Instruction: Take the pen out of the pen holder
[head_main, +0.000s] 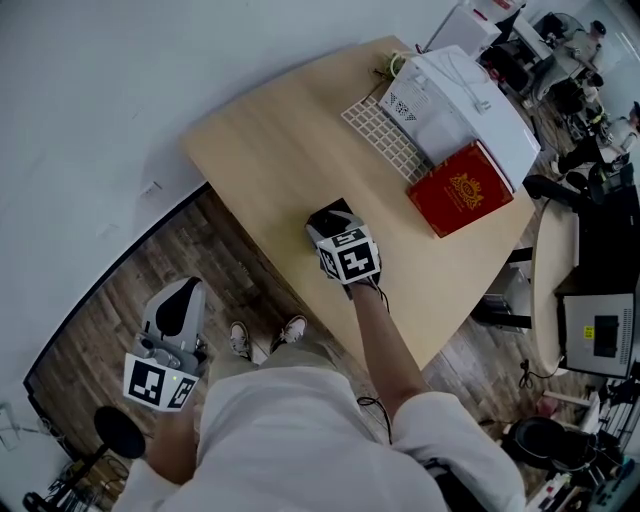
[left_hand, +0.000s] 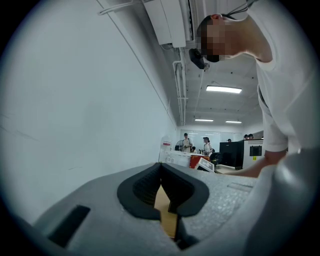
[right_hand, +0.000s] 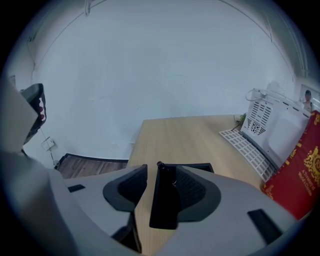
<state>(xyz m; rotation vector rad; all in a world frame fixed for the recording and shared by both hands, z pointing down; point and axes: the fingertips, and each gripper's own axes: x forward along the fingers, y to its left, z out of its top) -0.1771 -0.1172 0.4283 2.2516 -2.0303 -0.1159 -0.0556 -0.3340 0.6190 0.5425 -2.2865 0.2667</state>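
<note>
My right gripper (head_main: 330, 222) hangs over the near part of the wooden table (head_main: 270, 140), tilted downward. In the right gripper view its jaws (right_hand: 162, 172) stand around a black upright thing with a small round tip, seemingly the pen (right_hand: 164, 197). That thing lies against the right pad, and a strip of table shows between it and the left pad. Just behind it is the black rim of the pen holder (right_hand: 200, 166). My left gripper (head_main: 185, 288) is held level over the floor, left of the table, its fingertips (left_hand: 161, 167) together and empty.
A white appliance (head_main: 470, 100) stands at the table's far right with a white grid rack (head_main: 385, 135) before it. A red box (head_main: 460, 190) leans on it near the right edge. A round table (head_main: 555, 270) and office gear lie farther right.
</note>
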